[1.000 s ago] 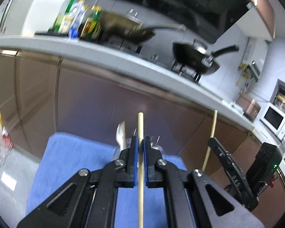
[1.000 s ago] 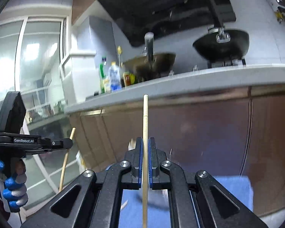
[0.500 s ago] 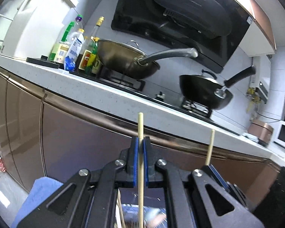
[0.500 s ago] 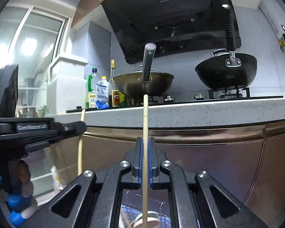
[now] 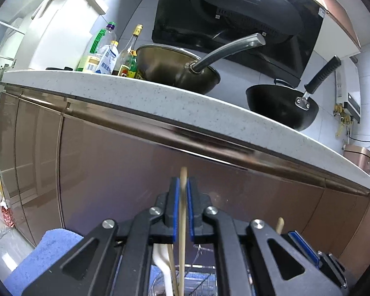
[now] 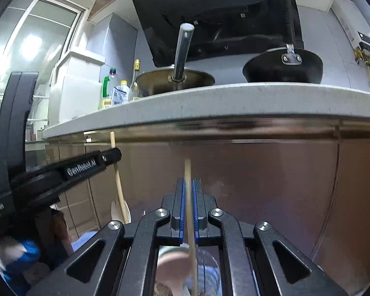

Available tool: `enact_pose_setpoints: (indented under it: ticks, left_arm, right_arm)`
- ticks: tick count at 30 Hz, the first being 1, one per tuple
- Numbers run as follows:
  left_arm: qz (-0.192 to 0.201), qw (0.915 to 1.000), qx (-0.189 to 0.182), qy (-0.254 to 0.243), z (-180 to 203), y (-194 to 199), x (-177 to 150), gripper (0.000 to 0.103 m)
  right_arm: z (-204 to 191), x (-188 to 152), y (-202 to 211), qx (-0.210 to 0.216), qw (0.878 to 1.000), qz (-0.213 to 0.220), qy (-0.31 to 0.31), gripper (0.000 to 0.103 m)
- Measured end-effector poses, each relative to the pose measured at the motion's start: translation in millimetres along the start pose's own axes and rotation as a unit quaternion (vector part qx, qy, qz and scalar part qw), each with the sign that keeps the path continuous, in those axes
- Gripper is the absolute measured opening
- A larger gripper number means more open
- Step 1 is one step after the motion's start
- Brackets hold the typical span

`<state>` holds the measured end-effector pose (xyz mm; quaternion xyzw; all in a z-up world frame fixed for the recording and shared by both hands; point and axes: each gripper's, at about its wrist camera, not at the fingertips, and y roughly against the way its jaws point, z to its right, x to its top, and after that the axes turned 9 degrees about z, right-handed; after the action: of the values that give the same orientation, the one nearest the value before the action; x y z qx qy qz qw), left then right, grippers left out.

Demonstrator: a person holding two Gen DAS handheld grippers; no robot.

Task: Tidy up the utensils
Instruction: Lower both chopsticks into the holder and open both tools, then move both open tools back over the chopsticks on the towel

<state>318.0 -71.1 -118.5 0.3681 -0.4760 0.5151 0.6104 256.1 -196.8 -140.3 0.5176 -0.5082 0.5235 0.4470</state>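
My left gripper [image 5: 182, 180] points at the cabinet front. A wooden chopstick [image 5: 182, 222] stands upright between its blue pads [image 5: 175, 209], with a thin gap on each side; the jaws are opening. My right gripper [image 6: 188, 181] frames a second upright chopstick [image 6: 190, 217] the same way, its jaws opening too. Both chopsticks reach down into a clear cup [image 5: 160, 281] holding a white spoon [image 5: 161, 259] and another chopstick [image 5: 171, 264]. The right wrist view shows the left gripper [image 6: 111, 155] from the side, a chopstick [image 6: 118, 185] passing through it.
A speckled countertop [image 5: 185, 108] overhangs brown cabinet doors [image 5: 111, 167] straight ahead. On it stand two woks [image 5: 175, 71] and several bottles [image 5: 106, 56]. A blue towel [image 5: 42, 254] lies under a wire rack [image 5: 202, 271]. A gloved hand [image 6: 19, 254] holds the left gripper.
Both grippers sank from countertop level to in front of the cabinet doors. Each chopstick has slid down between its pads, and small gaps now show beside them.
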Motion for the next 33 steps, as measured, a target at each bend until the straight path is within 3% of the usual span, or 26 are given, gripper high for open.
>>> enact_pose_setpoints:
  ticks: [2,7,12,16,18,20,25,33]
  left_arm:
    - [-0.005,1.0000,-0.003,-0.008,1.9,5.5,1.4,0.007]
    - [-0.021,0.9993,-0.005,-0.031,4.3,30.1,8.0,0.007]
    - [-0.040,0.9979,0.006,-0.051,4.6,61.6,21.8,0.008]
    - [-0.057,0.9965,0.018,-0.058,1.6,93.7,37.3,0.010]
    - [-0.066,0.9954,0.024,-0.065,-0.1,107.1,42.6,0.014]
    - [-0.076,0.9940,0.031,-0.073,-2.3,122.6,48.7,0.024]
    - [-0.098,0.9906,0.043,-0.085,-9.4,157.0,56.2,0.024]
    - [-0.136,0.9841,0.073,-0.086,-32.2,190.3,54.0,0.024]
  right_arm:
    - [0.5,-1.7,5.5,-0.004,1.000,-0.006,-0.007,0.025]
    - [0.2,4.6,29.6,-0.019,0.999,-0.006,-0.031,0.026]
    - [-0.7,15.9,60.4,-0.031,0.998,0.001,-0.058,0.040]
    - [-6.0,21.3,84.6,-0.024,0.998,-0.016,-0.062,0.040]
    - [-7.7,23.5,92.9,-0.020,0.997,-0.027,-0.065,0.040]
    - [-9.6,24.6,100.2,-0.013,0.997,-0.045,-0.067,0.040]
    - [-17.9,19.5,117.2,0.011,0.993,-0.095,-0.075,0.040]
    - [-36.3,4.6,140.7,0.055,0.986,-0.141,-0.065,0.040]
